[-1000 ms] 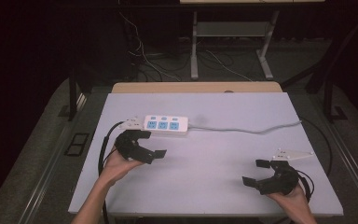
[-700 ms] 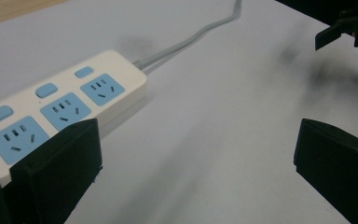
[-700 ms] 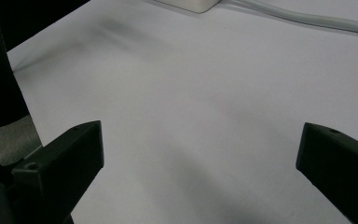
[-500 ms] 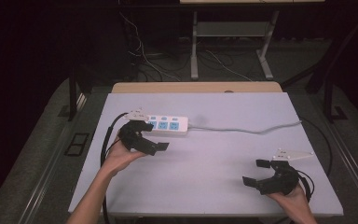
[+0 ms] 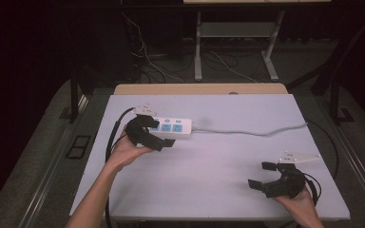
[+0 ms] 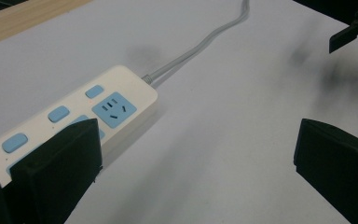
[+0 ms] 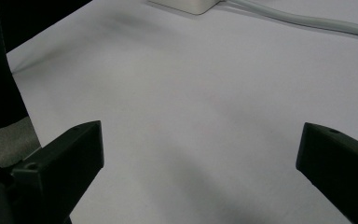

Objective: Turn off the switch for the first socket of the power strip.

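Observation:
A white power strip with blue sockets lies on the white table, left of centre. Its grey cord runs off to the right. My left gripper is open at the strip's near left end. In the left gripper view one jaw overlaps the power strip, and the other stands over bare table beside it. The left gripper holds nothing. My right gripper is open and empty near the front right corner. The right gripper view has the right gripper over bare tabletop, with the cord far ahead.
A wooden edge borders the table's far side. A black cable loops from the left gripper along the table's left side. Beyond the table are desk legs and floor wiring. The right gripper's jaw appears at the top right of the left gripper view.
My left gripper has moved away from me and to the right, up to the near left end of the power strip. The right gripper has stayed in place.

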Tool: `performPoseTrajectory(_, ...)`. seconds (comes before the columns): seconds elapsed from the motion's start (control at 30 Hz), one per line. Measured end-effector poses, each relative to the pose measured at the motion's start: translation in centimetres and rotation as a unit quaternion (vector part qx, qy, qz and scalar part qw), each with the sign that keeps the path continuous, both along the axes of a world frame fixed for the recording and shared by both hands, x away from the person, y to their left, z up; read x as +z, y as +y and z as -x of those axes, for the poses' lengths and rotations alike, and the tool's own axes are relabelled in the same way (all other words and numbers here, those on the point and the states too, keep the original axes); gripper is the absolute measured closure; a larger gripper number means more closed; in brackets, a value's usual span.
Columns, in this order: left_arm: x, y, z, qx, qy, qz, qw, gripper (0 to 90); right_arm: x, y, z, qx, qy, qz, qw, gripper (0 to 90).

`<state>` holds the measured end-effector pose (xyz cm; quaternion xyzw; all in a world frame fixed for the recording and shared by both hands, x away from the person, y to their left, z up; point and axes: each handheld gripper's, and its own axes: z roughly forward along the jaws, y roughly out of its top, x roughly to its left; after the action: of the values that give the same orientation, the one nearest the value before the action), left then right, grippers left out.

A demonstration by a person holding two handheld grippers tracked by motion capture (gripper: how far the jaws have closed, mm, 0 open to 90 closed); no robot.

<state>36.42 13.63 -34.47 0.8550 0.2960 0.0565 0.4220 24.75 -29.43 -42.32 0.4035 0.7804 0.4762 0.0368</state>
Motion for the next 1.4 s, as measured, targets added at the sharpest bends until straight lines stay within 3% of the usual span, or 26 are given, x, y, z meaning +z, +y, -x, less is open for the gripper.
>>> performPoseTrajectory(1.03, 1.9, -3.0, -3.9, -0.025, -0.01, -0.039, 0.9989, 0.0, 0.0, -0.1, 0.0, 0.003, 0.002, 0.0, 1.0, 0.5)
performPoseTrajectory(1.4, 1.9, -3.7, -5.7, -0.025, -0.007, -0.055, 0.9982, 0.3, -0.1, -0.1, 0.1, 0.004, 0.002, 0.0, 1.0, 0.5)
